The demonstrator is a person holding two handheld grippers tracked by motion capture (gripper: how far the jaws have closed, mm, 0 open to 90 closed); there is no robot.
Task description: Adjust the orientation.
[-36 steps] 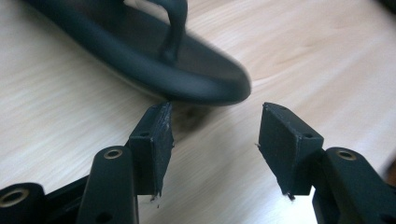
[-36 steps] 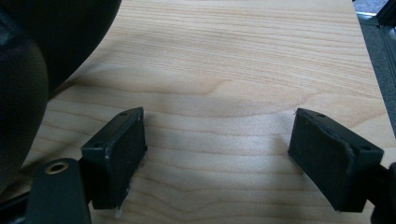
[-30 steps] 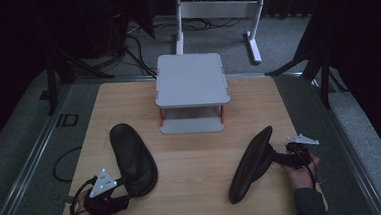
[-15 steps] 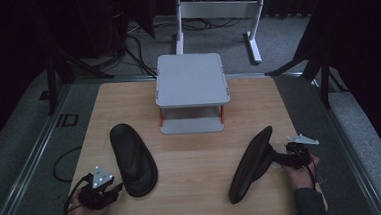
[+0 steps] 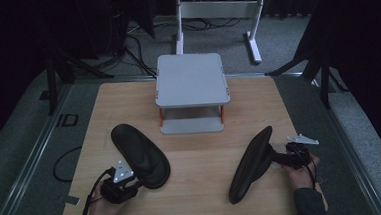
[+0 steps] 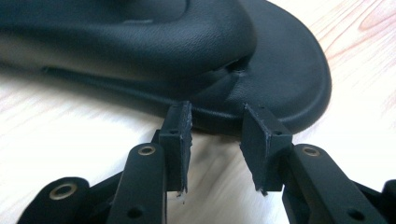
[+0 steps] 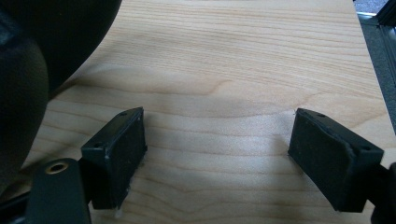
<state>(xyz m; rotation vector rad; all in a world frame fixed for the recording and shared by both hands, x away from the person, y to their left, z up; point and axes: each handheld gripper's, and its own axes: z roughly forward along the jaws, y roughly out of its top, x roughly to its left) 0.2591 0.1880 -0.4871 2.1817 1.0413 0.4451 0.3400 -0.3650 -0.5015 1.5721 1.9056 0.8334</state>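
Left gripper [image 6: 215,144] and right gripper [image 7: 219,158] both gape beside flat black sandals [image 5: 141,154]

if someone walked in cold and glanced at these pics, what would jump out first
Two big black oval pads would catch the eye on the pale wooden table: the left pad lies flat at front left, with the left gripper open right at its near rim. The right pad sits tilted at front right, beside the open right gripper. Behind them, at the table's far middle, stands a grey two-tier stand with orange posts.
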